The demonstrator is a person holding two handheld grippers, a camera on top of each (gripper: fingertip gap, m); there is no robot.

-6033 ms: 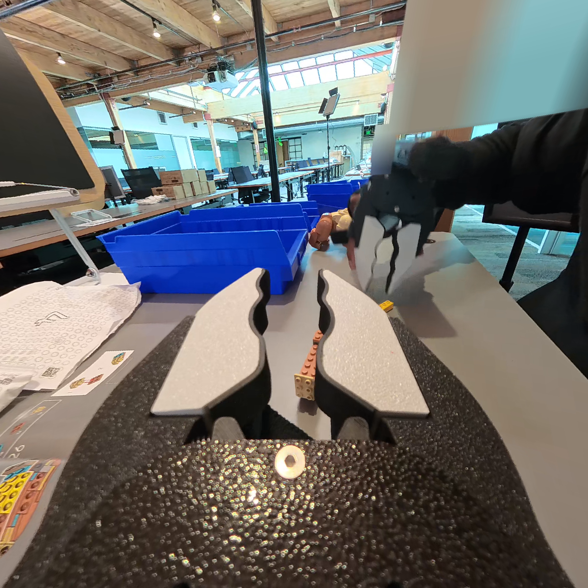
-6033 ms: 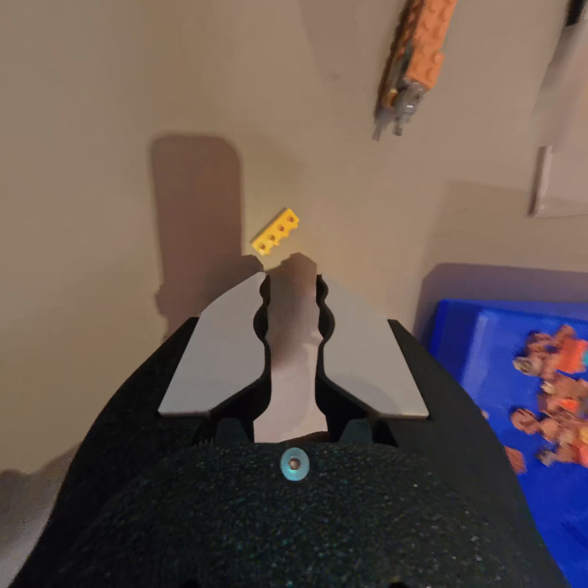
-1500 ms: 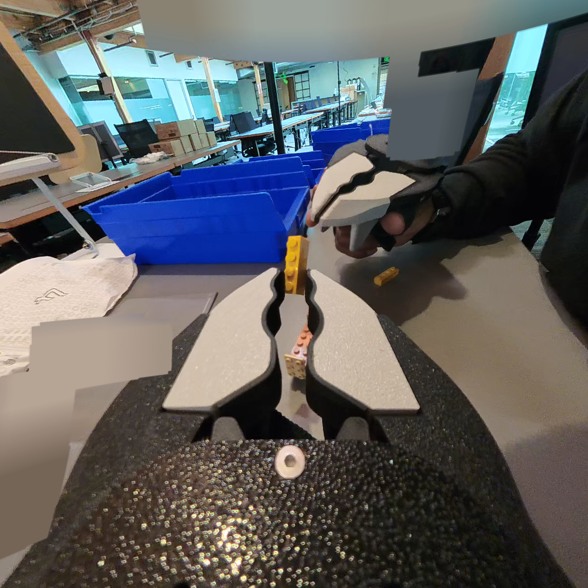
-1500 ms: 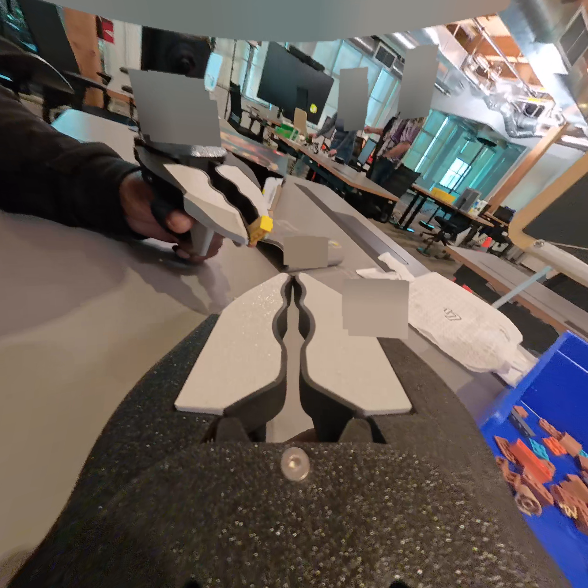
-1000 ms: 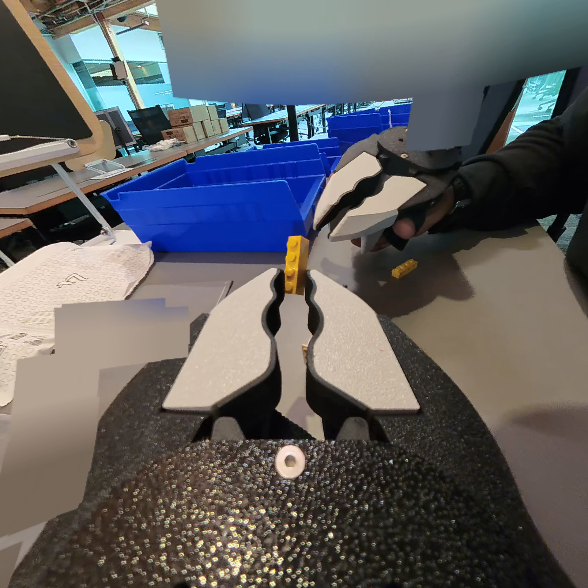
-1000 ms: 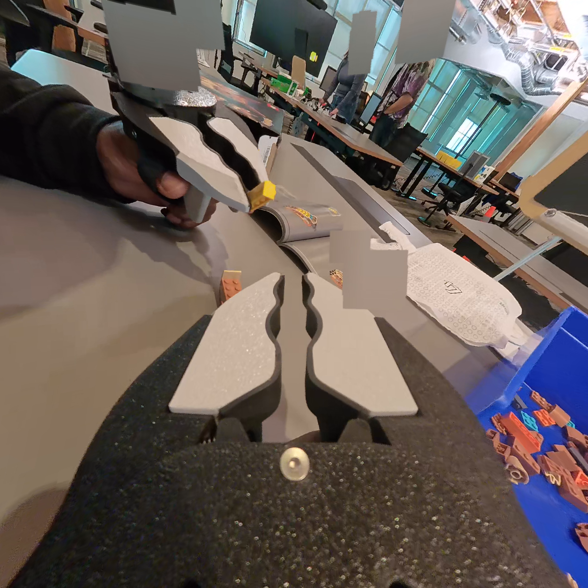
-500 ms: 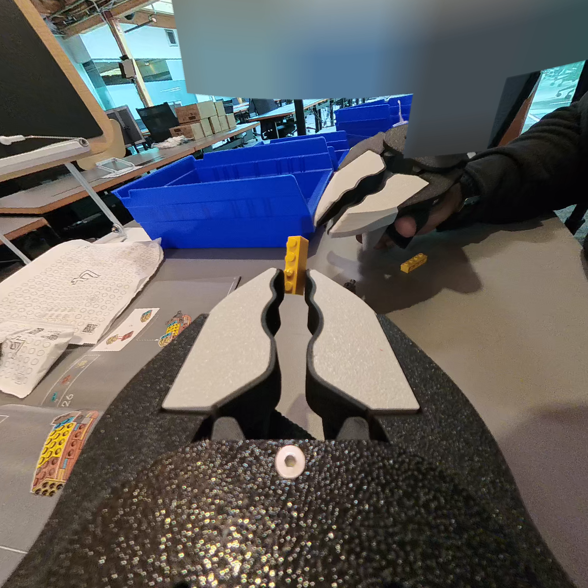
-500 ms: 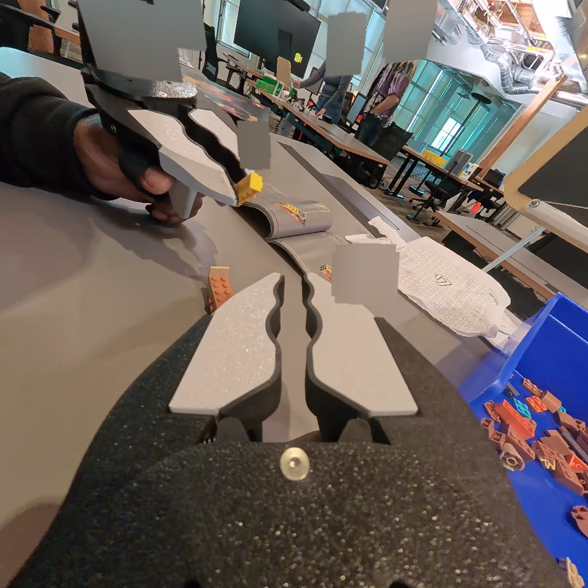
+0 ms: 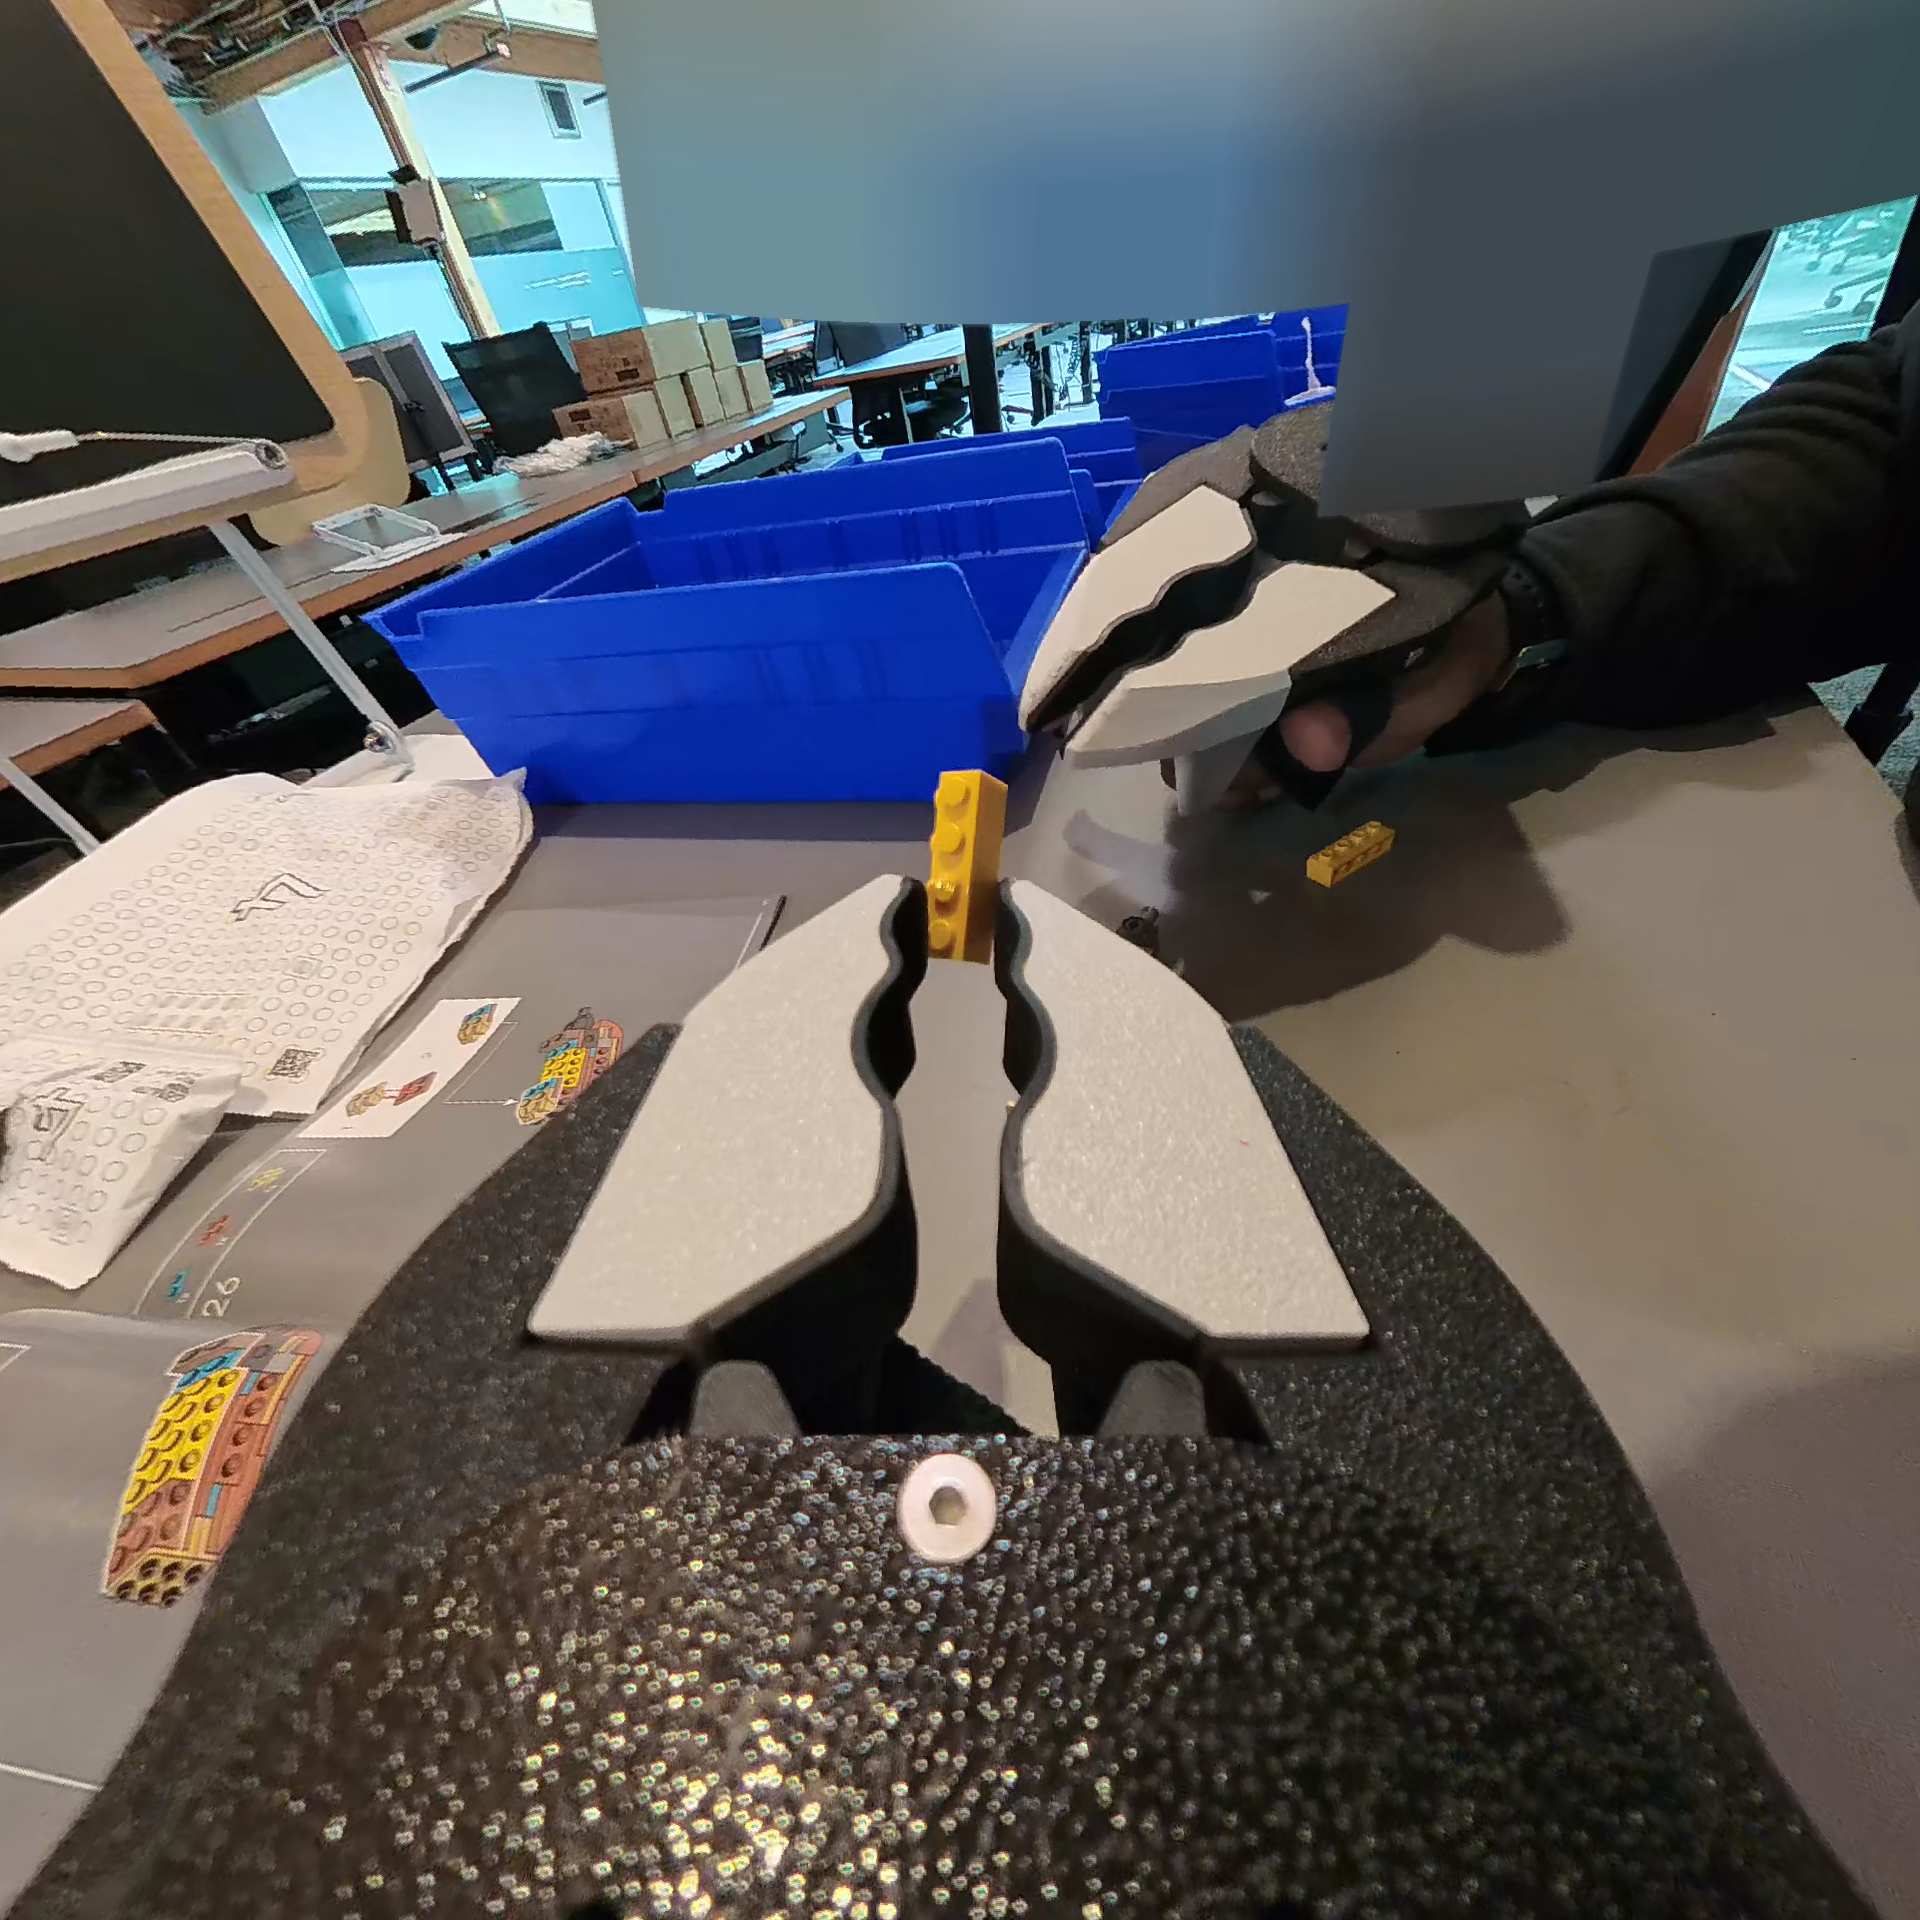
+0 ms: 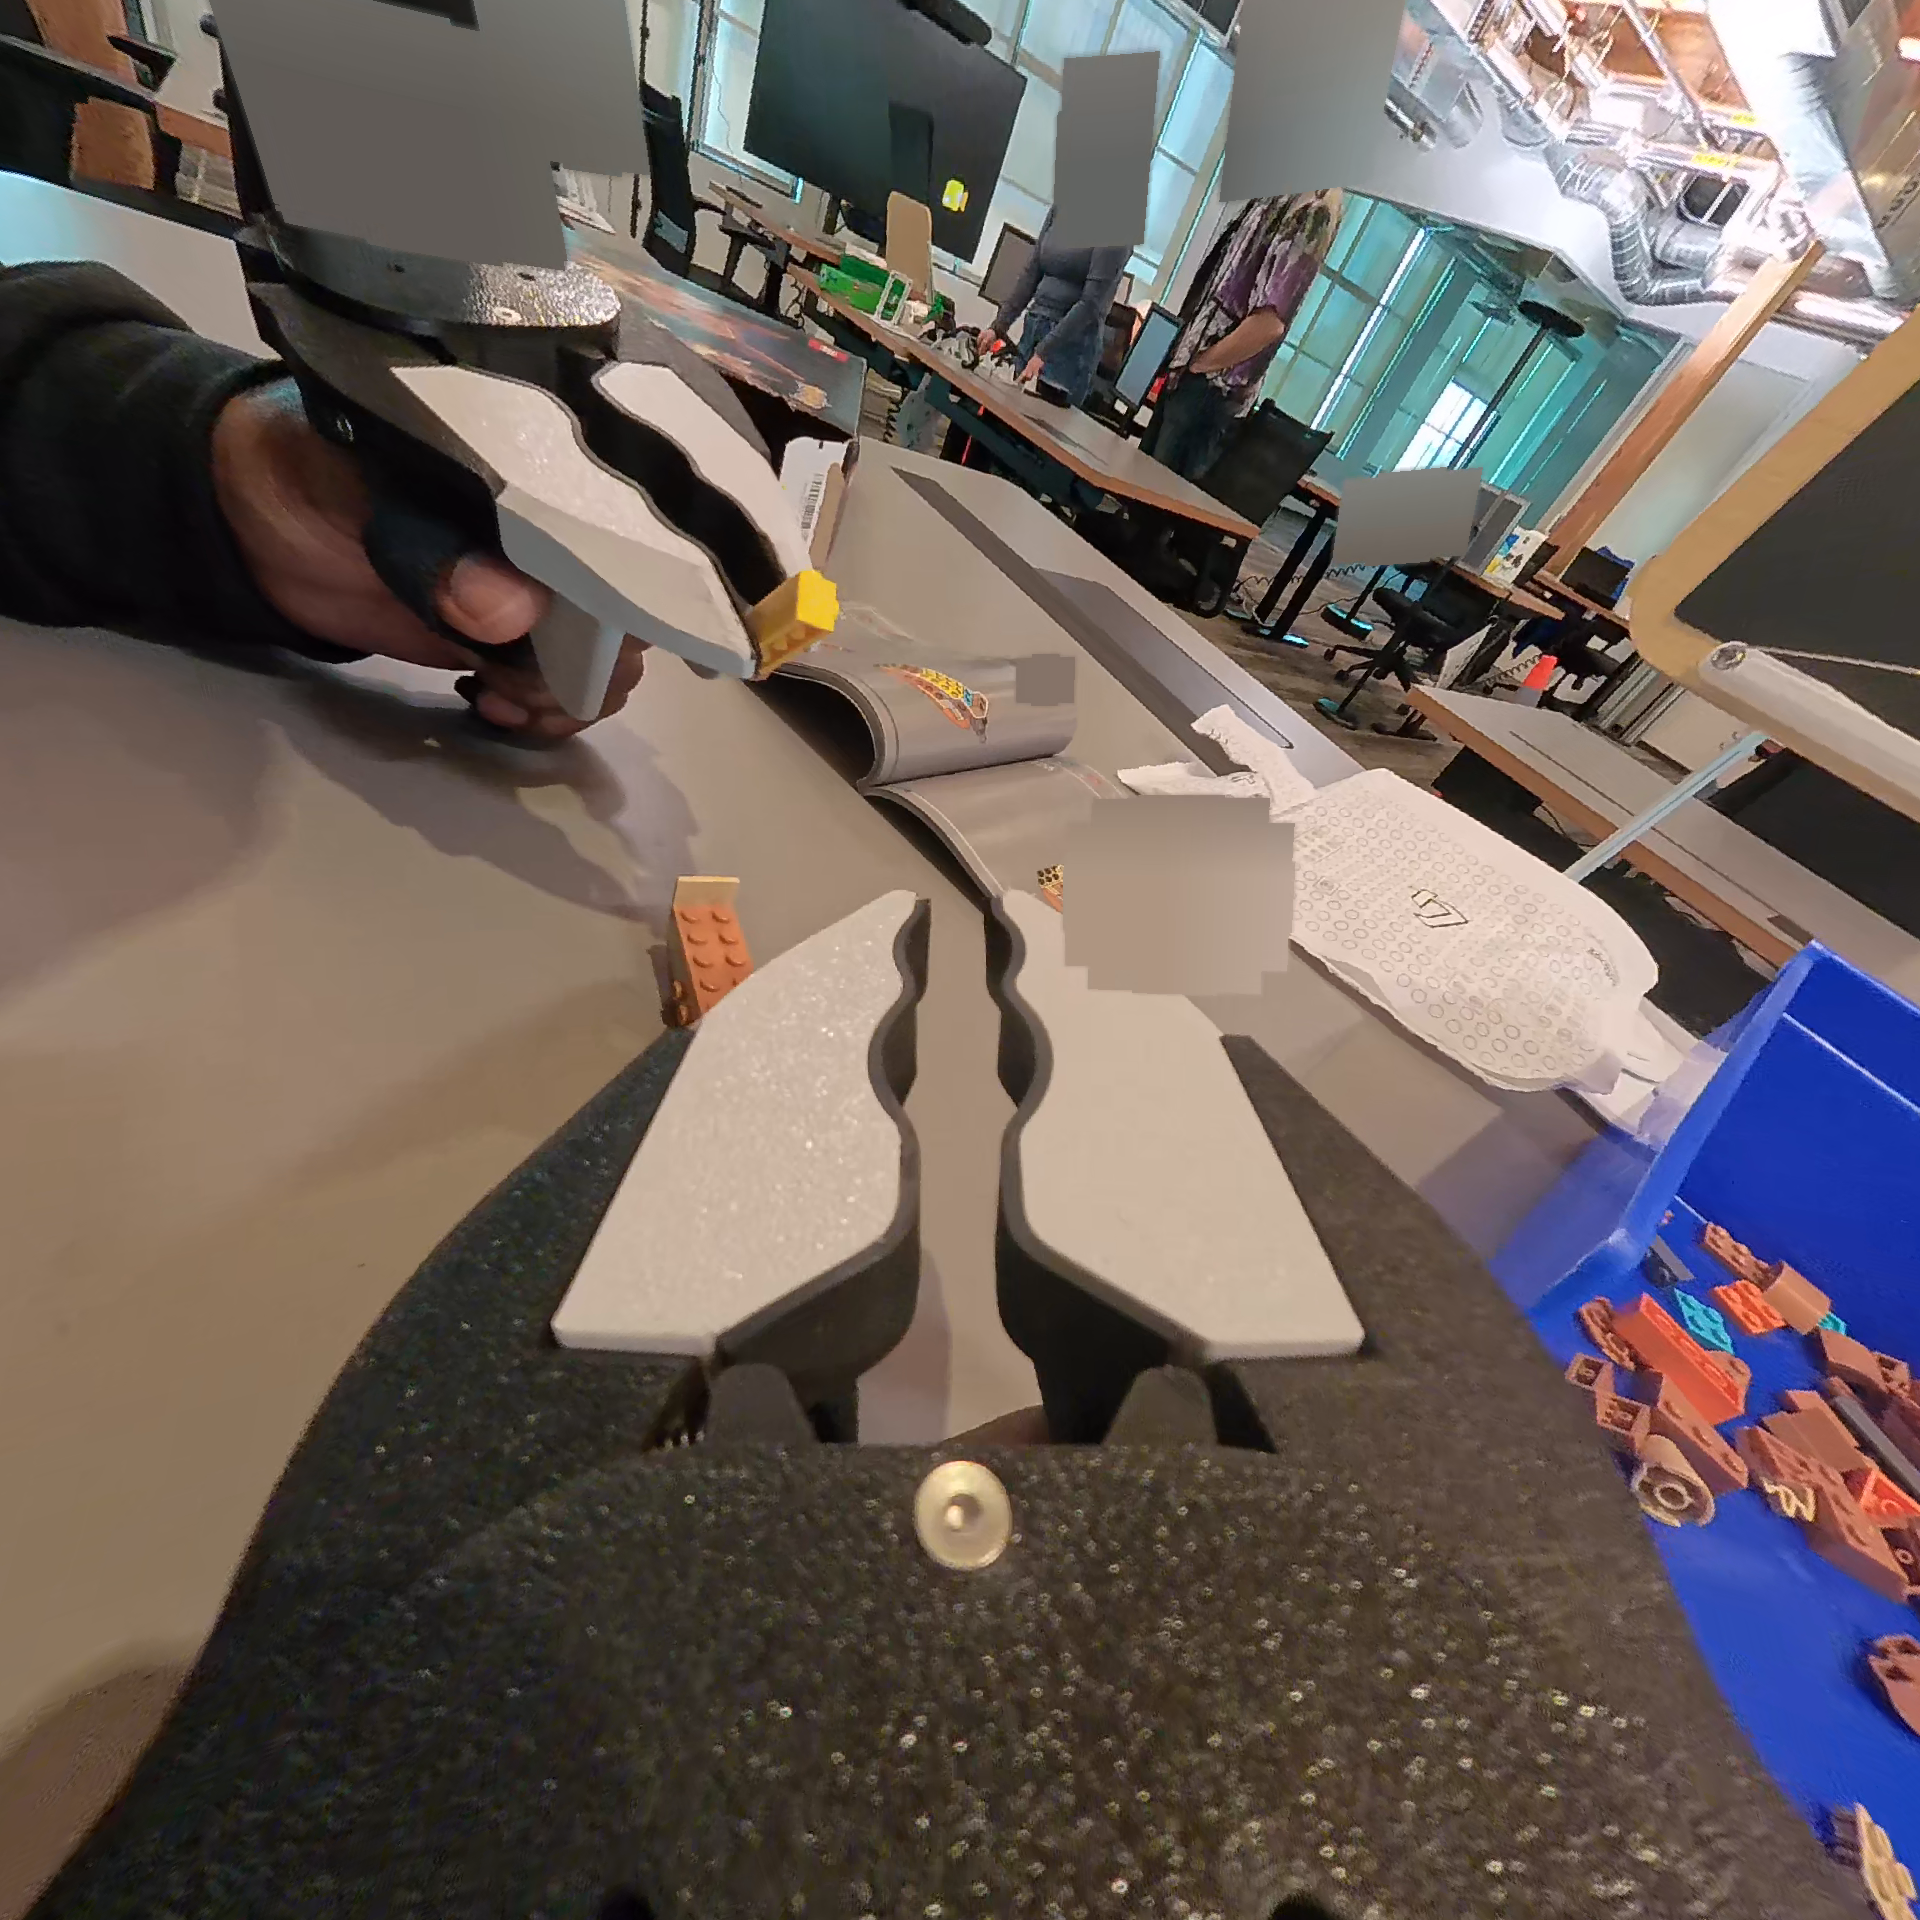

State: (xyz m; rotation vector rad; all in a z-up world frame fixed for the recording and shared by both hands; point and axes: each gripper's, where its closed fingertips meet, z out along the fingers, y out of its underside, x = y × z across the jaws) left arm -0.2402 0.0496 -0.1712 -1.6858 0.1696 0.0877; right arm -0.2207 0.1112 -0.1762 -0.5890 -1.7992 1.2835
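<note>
My left gripper is shut on a yellow four-stud brick, which stands upright between the fingertips above the grey table. The right wrist view shows the same grasp from the side. My right gripper is open by a narrow gap and empty. It hovers by the blue bin's corner and also shows in the left wrist view. A second yellow brick lies on the table under it. An orange and tan brick assembly lies just left of my right fingertips.
A blue bin stands ahead, and it holds several brown and orange bricks. An open instruction booklet and white perforated paper bags lie on the left. A small dark piece lies on the table. People stand at far desks. The gap from one gripper's tips to the other's is roughly 7 cm.
Six seconds ago my left gripper was empty over the orange assembly; it now holds the yellow brick. Over the last second it drifted left over the booklet. Both jaws kept their width.
</note>
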